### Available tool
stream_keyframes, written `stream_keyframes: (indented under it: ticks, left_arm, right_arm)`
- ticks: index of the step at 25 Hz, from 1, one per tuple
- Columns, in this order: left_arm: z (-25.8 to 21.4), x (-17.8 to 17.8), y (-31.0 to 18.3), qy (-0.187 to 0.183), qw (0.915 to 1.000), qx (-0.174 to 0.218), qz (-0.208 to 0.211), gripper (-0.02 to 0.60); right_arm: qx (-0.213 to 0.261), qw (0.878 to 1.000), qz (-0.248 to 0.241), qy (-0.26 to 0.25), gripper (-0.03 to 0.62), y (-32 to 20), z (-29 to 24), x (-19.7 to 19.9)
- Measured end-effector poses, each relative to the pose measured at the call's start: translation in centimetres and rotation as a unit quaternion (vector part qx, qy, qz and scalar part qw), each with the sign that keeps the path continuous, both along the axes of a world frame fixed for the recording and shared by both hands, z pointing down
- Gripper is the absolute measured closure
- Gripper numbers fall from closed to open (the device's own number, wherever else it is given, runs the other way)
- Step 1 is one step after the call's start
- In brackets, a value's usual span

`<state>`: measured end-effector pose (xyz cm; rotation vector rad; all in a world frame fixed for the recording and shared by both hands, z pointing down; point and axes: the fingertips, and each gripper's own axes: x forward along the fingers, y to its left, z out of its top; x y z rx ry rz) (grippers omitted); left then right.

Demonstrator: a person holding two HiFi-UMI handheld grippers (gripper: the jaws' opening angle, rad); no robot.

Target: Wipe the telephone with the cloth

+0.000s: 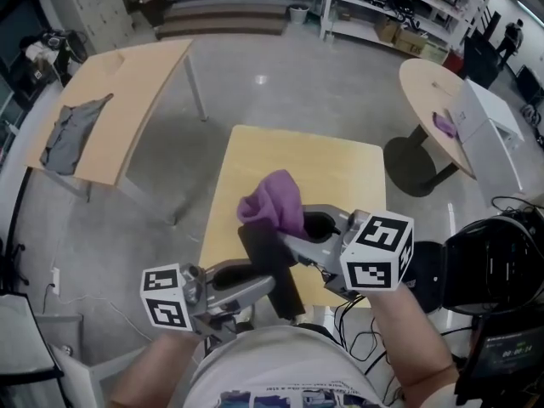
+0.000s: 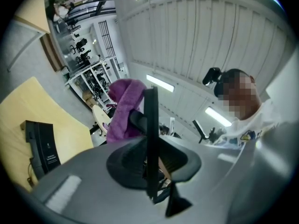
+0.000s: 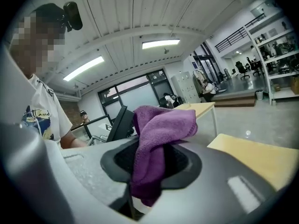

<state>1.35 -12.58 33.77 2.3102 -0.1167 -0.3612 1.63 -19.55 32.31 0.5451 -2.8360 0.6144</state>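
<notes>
L gripper (image 2: pixel 150 169): jaws pinched shut on a thin black slab (image 2: pixel 150 120). It showed edge-on, long axis upright in that view and running away from the person in the head view. It looked like part of the phone, but I couldn't confirm.

R gripper (image 3: pixel 148 164): jaws closed on the purple cloth (image 3: pixel 161 125), which bunched out past the tips. The cloth sat at the slab's far end, against one face or just beside it — contact not clear.

Further out, the phone (image 2: pixel 43 146) w/ cord lay flat on the yellow table (image 2: pixel 18 111), well off to the left in the L gripper view. The head view didn't show it, prob. hidden beneath the grippers.

Judgement: the R gripper was the wiping one. A stroke would run down the slab's long axis toward the L jaws — it'd need to stop short of them.
</notes>
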Motion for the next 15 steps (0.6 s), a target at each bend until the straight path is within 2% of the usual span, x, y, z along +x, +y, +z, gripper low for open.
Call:
stream_keyframes:
  ticks: [6,15]
  left_arm:
    - [-0.4,-0.1,-0.6,-0.001,0.9997,0.0,-0.023,0.495]
    - [-1.0,-2.0,-1.5,0.0,0.9989,-0.004,-0.046,0.495]
  right_arm:
    - [-0.006,0.999,-0.039,0.008,0.479,1.3,1.2,0.0]
    - [-0.012,0.997,-0.062,0.034,0.479,3.4,2.9,-0.2]
